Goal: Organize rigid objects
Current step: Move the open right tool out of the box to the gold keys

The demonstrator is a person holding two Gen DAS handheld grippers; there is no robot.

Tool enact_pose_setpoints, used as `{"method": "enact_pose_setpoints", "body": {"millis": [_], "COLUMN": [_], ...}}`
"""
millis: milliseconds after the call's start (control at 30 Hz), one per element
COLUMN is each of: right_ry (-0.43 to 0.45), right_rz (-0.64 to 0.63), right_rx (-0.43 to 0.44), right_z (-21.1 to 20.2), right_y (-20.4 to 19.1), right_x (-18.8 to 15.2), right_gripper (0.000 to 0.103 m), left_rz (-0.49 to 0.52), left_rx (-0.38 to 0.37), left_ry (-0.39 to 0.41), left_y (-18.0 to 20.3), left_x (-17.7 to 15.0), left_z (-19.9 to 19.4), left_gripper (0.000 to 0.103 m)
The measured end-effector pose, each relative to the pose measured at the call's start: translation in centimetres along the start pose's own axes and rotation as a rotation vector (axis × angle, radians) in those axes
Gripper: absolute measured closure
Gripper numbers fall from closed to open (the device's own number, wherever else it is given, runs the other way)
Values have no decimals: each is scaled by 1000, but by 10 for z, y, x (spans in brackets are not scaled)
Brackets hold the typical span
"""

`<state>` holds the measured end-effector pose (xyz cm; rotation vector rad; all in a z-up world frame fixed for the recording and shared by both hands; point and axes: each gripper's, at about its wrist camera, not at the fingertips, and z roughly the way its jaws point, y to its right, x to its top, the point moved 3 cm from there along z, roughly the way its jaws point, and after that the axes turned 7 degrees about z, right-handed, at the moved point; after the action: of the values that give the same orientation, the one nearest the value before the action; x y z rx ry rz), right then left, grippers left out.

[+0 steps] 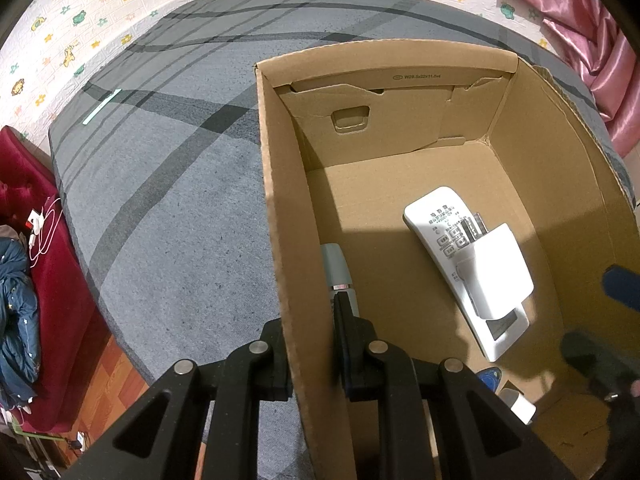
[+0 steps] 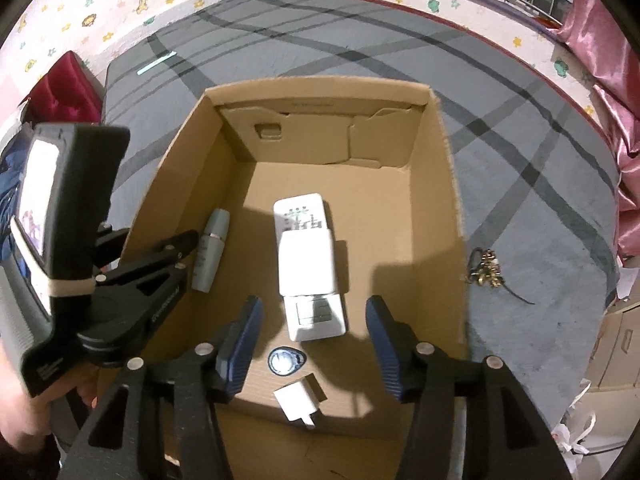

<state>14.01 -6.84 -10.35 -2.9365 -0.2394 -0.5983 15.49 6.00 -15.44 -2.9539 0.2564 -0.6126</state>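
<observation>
Left gripper (image 1: 310,320) pinching cardboard box (image 2: 440,152) wall, steadying it. Right gripper (image 2: 312,344) spread, empty, above remote control (image 2: 306,256). Next item probably key bunch (image 2: 486,270) outside: approach low, grip its bulk.

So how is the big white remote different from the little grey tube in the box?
The white remote is wide and flat, with buttons and a small screen; the grey tube is narrow and round, with a thin shiny band. The remote lies mid-floor in the cardboard box with a white holder around its middle; the tube lies bare along the box's left wall. The left gripper straddles that wall beside the tube; nothing touches the remote. Both lie flat inside.
</observation>
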Motion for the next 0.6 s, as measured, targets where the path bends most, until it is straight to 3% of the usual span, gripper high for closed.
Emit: {"method": "enact_pose_setpoints", "body": {"millis": [167, 300, 533, 600], "right_ry": [36, 63, 108, 117], "right_rz": [21, 44, 68, 76], "right_rx": [-14, -15, -46, -48], "right_z": [-16, -28, -46, -50], "right_y": [15, 30, 56, 64], "right_x": [5, 11, 24, 27], "right_gripper": [29, 9, 8, 0], "left_rz": [2, 3, 1, 2], "left_rx": [2, 3, 0, 1], "left_ry": [-1, 0, -3, -3], "left_y": [0, 1, 1, 1], "left_x": [0, 0, 0, 1], "left_z": [0, 0, 0, 0], "left_gripper": [86, 86, 86, 86]}}
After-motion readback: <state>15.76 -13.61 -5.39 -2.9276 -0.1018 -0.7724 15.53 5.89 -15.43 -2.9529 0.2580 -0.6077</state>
